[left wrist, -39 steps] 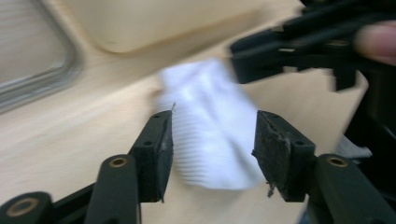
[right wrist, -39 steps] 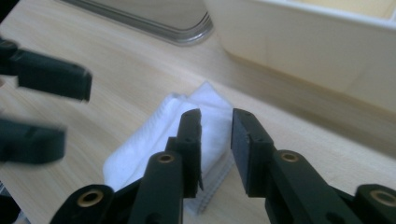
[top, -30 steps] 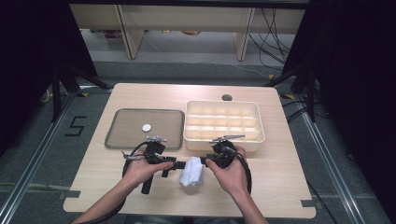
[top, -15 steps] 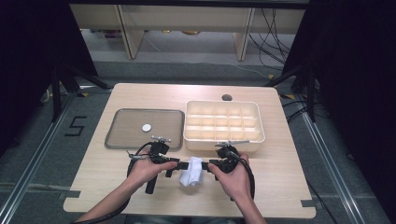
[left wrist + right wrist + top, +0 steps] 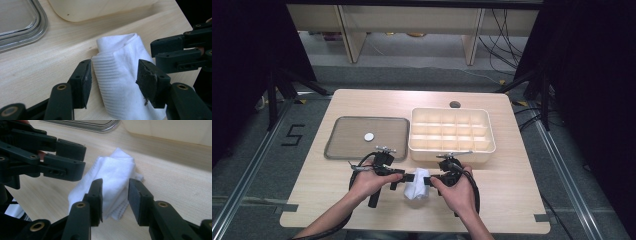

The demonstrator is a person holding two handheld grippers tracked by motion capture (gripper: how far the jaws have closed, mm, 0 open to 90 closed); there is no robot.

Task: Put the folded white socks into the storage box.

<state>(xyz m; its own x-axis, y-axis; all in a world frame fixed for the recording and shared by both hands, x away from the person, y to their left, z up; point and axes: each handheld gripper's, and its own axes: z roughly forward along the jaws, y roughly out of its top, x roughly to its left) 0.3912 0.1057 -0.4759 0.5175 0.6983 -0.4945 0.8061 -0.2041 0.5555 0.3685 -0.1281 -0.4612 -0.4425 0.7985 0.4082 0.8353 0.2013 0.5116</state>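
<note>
A folded white cloth [image 5: 417,184] lies on the wooden table between my two grippers. In the left gripper view the ribbed cloth [image 5: 117,50] sits between the jaws of my left gripper [image 5: 113,72], which is open. Its jaws have just closed a little, and one pad touches the cloth's edge. My right gripper [image 5: 115,187] comes from the other side with the cloth [image 5: 112,170] between its jaws. Those jaws have just been closing, and I see no pinch. The grippers face each other tip to tip: the left gripper [image 5: 408,177] and the right gripper [image 5: 430,180].
A shallow grey tray [image 5: 328,150] with a small white disc [image 5: 369,135] lies behind the left hand. A cream box with several compartments [image 5: 489,135] stands behind the right hand, close to the cloth. The table's near edge is just behind the forearms.
The right hand has shifted a little toward the near edge. The left hand and the cloth have stayed in place.
</note>
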